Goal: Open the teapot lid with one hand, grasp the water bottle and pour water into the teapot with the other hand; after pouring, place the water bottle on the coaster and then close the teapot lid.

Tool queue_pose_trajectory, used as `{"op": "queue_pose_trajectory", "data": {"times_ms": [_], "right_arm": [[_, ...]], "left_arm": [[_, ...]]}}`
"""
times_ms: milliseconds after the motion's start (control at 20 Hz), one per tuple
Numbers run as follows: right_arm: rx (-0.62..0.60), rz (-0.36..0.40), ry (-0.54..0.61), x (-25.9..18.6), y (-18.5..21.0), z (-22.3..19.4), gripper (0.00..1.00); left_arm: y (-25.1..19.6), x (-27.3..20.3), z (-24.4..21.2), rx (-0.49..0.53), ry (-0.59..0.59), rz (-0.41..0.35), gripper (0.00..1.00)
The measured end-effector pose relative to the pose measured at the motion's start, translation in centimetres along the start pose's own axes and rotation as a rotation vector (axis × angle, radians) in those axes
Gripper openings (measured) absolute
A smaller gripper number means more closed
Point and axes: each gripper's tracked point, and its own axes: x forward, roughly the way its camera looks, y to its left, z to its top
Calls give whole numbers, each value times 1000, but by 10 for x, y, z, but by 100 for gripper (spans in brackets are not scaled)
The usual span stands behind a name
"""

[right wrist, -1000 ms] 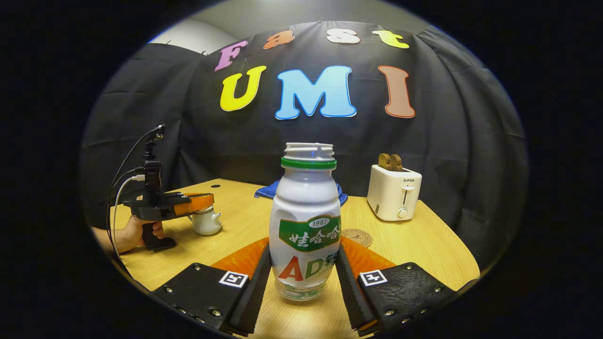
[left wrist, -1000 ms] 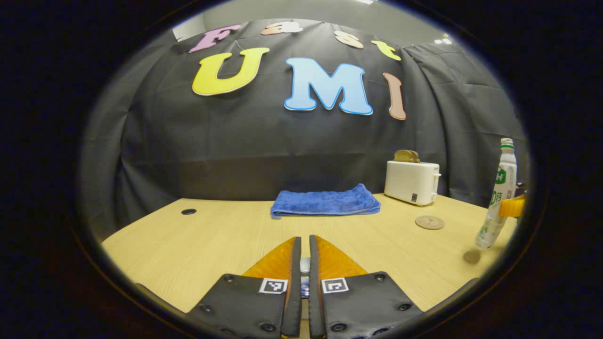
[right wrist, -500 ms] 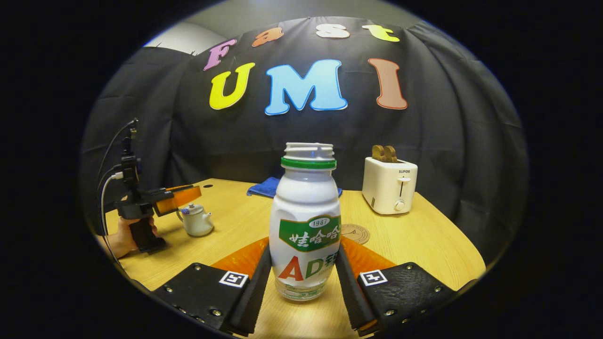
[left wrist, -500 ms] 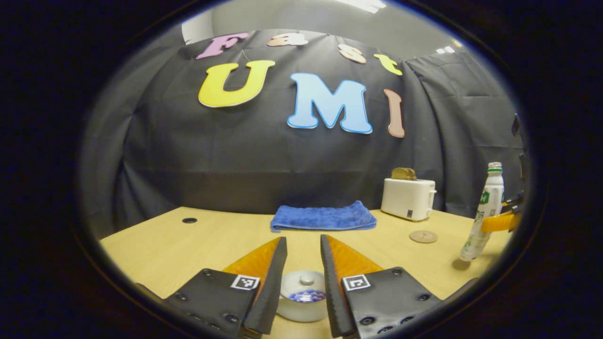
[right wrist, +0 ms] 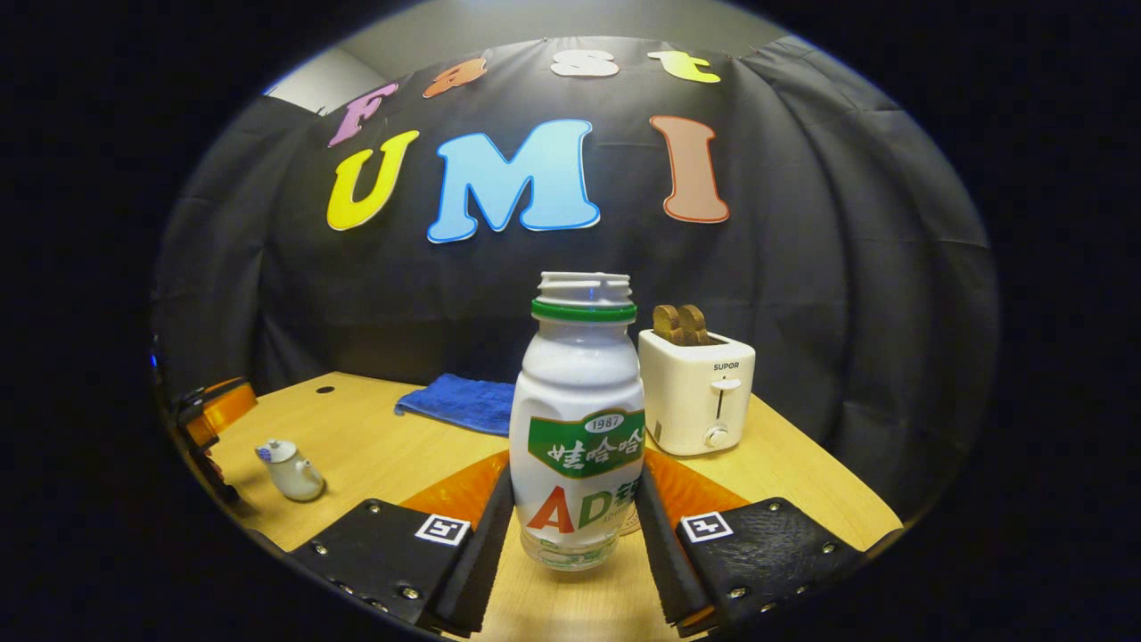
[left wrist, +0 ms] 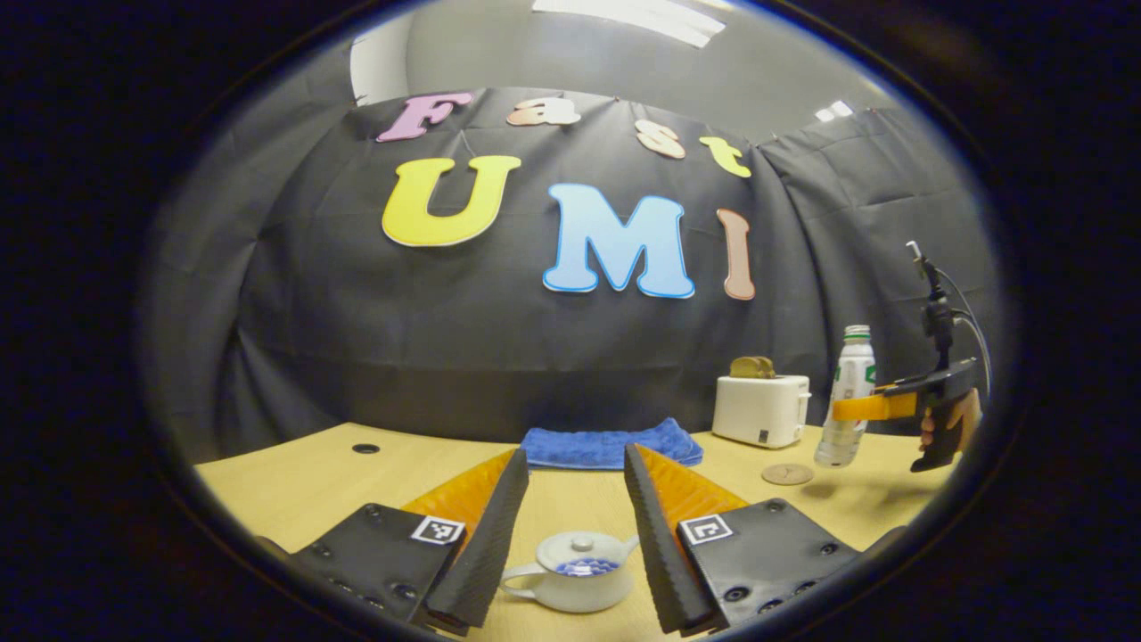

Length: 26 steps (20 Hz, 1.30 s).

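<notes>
**A:** Item one, the tools. What is recorded?

**B:** Left tool [left wrist: 572, 453]: released, jaws spread wide, nothing gripped. Right tool [right wrist: 575, 473]: clenched on the bottle [right wrist: 579, 419], both fingers pressed to its lower body.

**A:** Item two, the task's things?

**B:** Teapot [left wrist: 575, 578]: stood on the worktop [left wrist: 294, 481], seen low between the left tool's fingers and apart from both. Lid [left wrist: 579, 553]: seated on the teapot. Bottle: held upright, uncapped, near the coaster [left wrist: 787, 473]. Whether it is set down cannot be told. A lid on and a bottle in the grip are consistent with water not yet poured or already poured.

**A:** Item three, hazards?

**B:** Water can be spilled if the open bottle is tipped away from the teapot's mouth. The lid's knob is small, so it can be missed or dropped by wide jaws. The teapot looks light and can be pushed or toppled by a finger. The coaster is small, so the bottle can be set half off it and tipped.

**A:** Item four, surroundings?

**B:** Toaster [right wrist: 695, 392]: just behind the bottle, liable to be struck on a swing. Towel [left wrist: 611, 446]: folded at the rear, well apart from the teapot. No obstacle is seen between bottle and teapot.
</notes>
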Motion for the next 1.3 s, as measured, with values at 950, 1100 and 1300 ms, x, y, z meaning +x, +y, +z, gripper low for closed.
{"op": "queue_pose_trajectory", "data": {"times_ms": [950,1100,1300], "right_arm": [[-42,-139,53,82,-20,-30,71],[-32,-139,60,81,-18,-30,75],[-15,-143,33,75,-20,-20,88]], "left_arm": [[-8,-1,-3,2,18,-32,75],[-9,-2,-4,3,21,-36,74],[-9,-1,-5,0,21,-35,74]]}}
